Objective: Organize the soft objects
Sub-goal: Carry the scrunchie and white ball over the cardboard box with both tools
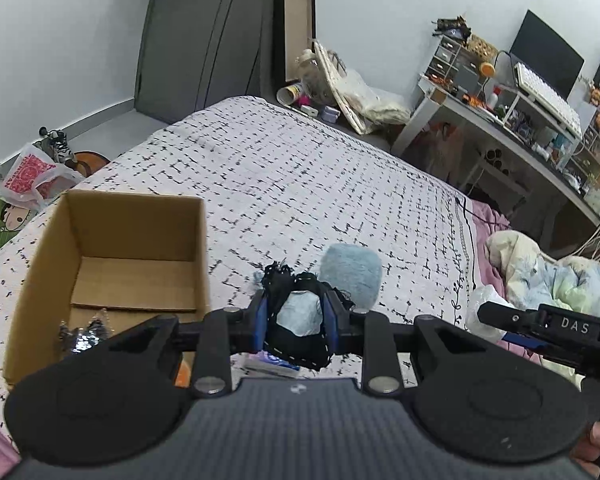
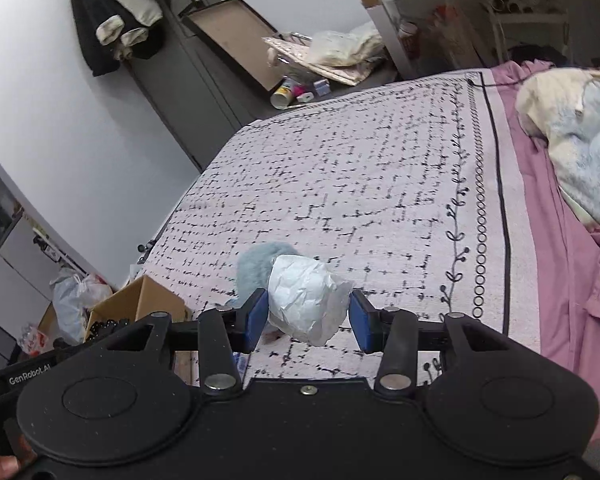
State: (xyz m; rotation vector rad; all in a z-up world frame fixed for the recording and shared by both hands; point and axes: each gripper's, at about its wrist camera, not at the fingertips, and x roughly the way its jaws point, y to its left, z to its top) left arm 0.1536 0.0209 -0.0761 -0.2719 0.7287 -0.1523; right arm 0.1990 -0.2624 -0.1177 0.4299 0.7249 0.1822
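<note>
Both wrist views low over the bed (image 1: 320, 184), shared fluffy blue object (image 2: 260, 264).

Home bedroom. Bed (image 1: 300, 184) with patterned coverlet, rumpled quilt (image 1: 548, 268) on pink sheet. Cluttered counter (image 1: 512, 132) holding monitor (image 1: 548, 56) and keyboard (image 1: 548, 96). Dark door (image 1: 204, 36); clothes (image 2: 116, 20) hanging on wall; bags on floor.

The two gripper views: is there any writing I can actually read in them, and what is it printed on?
"DAS": white letters on the black body of the right gripper, seen at the right edge of the left wrist view.
"GenRobot.AI": white letters on the black body of the left gripper, seen at the left edge of the right wrist view.
Red print on the plastic bag on the floor: too blurred to read.
Label on the can on the floor: too small to read.
</note>
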